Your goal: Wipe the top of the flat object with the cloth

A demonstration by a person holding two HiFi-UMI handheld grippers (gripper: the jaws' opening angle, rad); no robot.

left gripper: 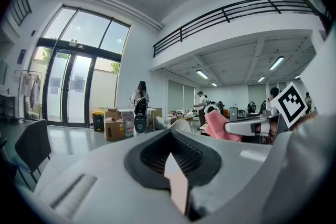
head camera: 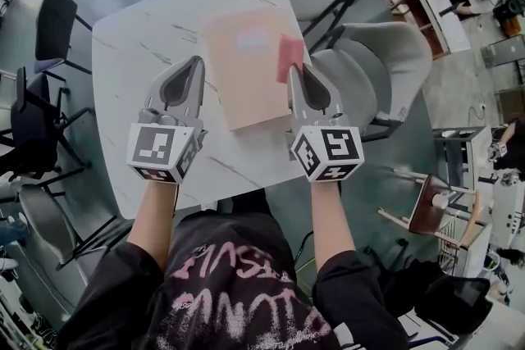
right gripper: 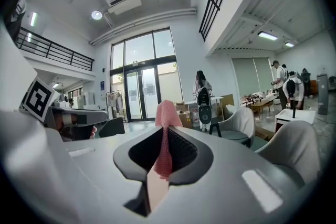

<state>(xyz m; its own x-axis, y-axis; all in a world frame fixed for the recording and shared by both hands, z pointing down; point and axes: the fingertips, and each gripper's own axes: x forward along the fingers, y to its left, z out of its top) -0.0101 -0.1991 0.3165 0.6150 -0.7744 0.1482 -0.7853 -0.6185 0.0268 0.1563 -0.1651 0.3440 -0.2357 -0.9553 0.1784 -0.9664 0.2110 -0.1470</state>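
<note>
The work surface is a white, grey-veined table on a polished grey floor, with pale grey chairs along its far and right sides and dark chairs to its left. The flat object, a pale tan board, lies flat near the table's middle. The gripper views show a tall hall with glazed doors, a railed balcony, stacked cardboard boxes and people standing well back. The board's surface is blurred in the head view, and its right edge is covered by the cloth and by my right gripper. Whether the cloth touches the board I cannot tell. Both gripper views look out level across the room, so neither shows the table top. My forearms reach forward side by side, with each marker cube turned up towards the head camera. My left gripper sits over bare table just left of the board, its jaws closed together with nothing between them. My right gripper is at the board's right edge, jaws clamped on the pink cloth, a fold of which stands up past the jaw tips
</note>
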